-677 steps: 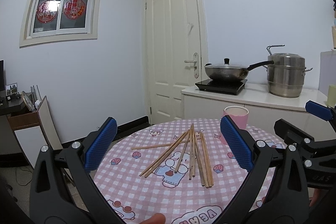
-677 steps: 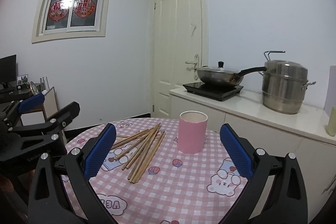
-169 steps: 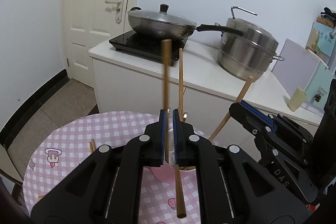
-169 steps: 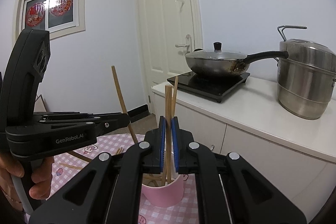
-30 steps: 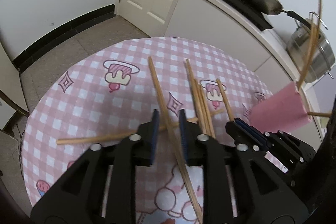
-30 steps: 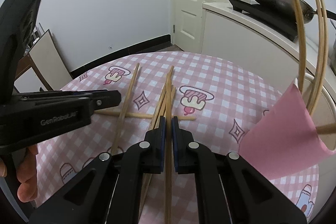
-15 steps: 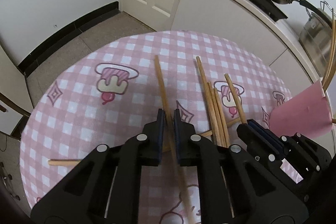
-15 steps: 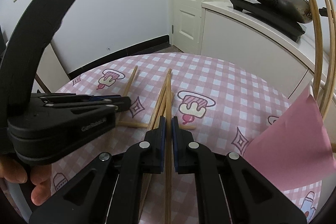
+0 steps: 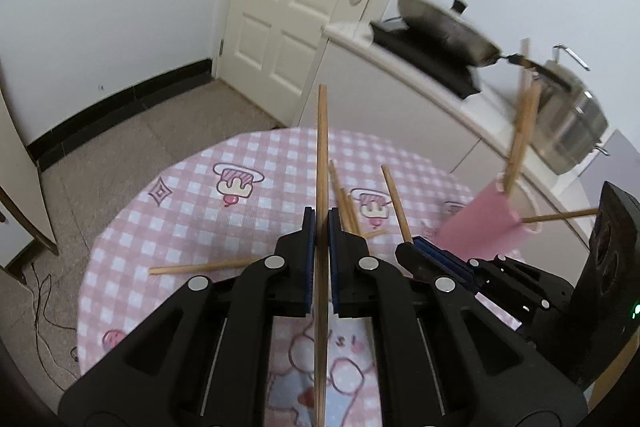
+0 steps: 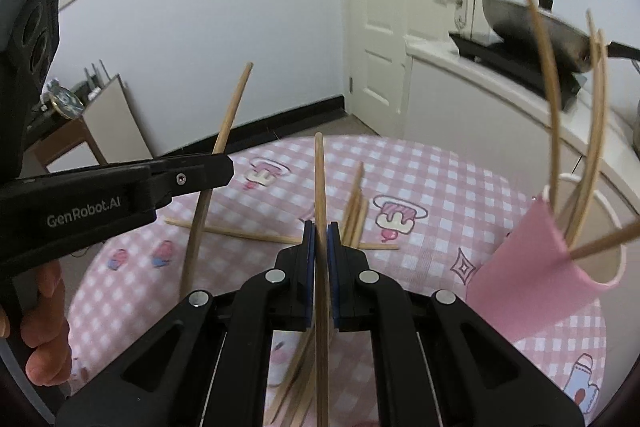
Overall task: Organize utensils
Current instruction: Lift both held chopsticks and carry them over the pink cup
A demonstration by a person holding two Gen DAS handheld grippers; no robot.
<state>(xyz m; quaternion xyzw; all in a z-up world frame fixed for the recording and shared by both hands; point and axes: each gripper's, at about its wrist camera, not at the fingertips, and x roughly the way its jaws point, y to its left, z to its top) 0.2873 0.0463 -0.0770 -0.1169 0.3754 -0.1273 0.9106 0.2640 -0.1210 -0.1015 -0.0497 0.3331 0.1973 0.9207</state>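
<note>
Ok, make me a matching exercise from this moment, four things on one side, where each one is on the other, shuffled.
Things:
1. left gripper
2. pink cup
3. wok
4. crosswise chopstick

Places or states:
A. on the black cooktop
B. lying flat on the checked tablecloth
C. shut on a chopstick
D. holding several chopsticks

Pairs: 1-C, 2-D, 3-A, 4-B

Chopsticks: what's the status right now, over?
Left gripper shut on one chopstick. Right gripper shut on another. Several already in cup; more lie on table.

both wrist cams: close, angled down | shared: checked table [image 9: 180,227] [image 10: 440,187]
</note>
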